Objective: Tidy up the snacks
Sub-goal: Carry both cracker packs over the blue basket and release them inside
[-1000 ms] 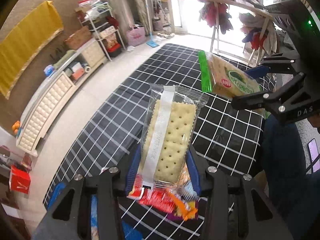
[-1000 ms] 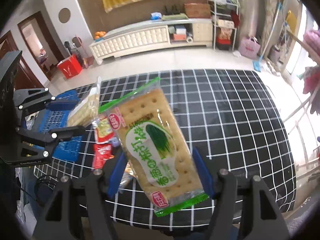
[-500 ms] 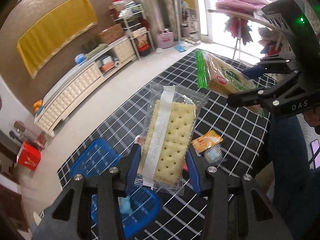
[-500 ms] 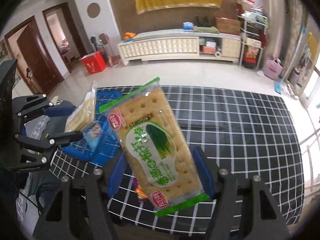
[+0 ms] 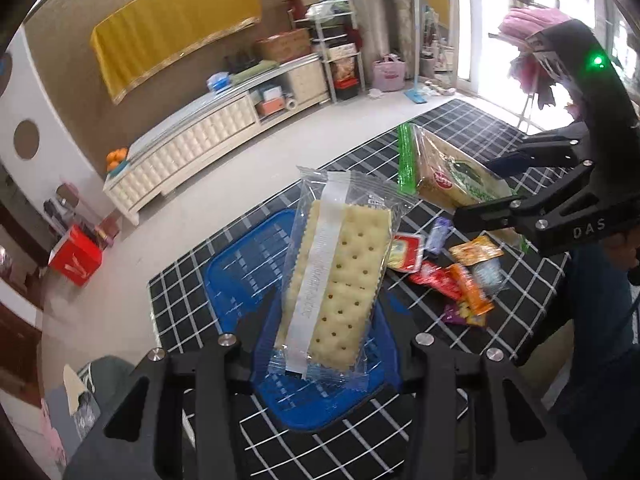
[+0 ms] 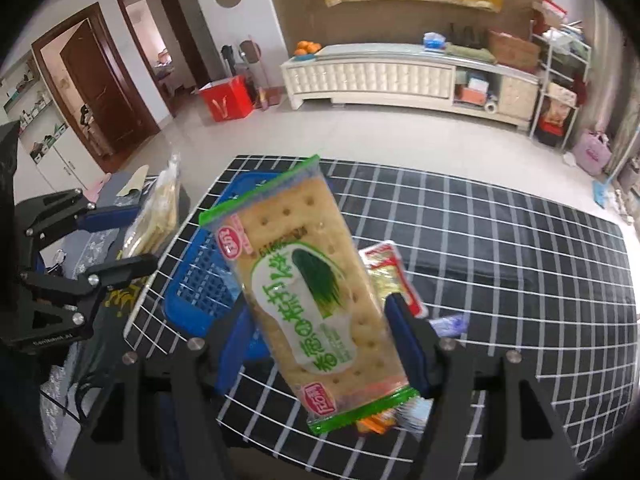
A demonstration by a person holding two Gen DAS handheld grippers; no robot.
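My left gripper (image 5: 326, 312) is shut on a clear-wrapped cracker pack (image 5: 340, 276) and holds it above the blue basket (image 5: 248, 260). My right gripper (image 6: 320, 316) is shut on a green-edged cracker pack (image 6: 312, 292), held over the table beside that blue basket (image 6: 200, 276). From the left wrist view the green-edged pack (image 5: 448, 176) and the right gripper (image 5: 496, 188) are at the upper right. In the right wrist view the left gripper (image 6: 116, 236) with its clear pack (image 6: 156, 212) is at the left. Several small snack packets (image 5: 460, 276) lie on the black checked tablecloth (image 6: 500, 240).
The table's near-left edge runs just past the basket, with floor beyond. A white low cabinet (image 6: 400, 76), a red box (image 6: 226, 98) and a shelf rack (image 6: 560, 80) stand across the room. A person's dark sleeve (image 5: 600, 320) is at the right of the left wrist view.
Both grippers have swung left with their cracker packs; the blue basket has come into view under the left pack, and the loose packets now lie to its right.
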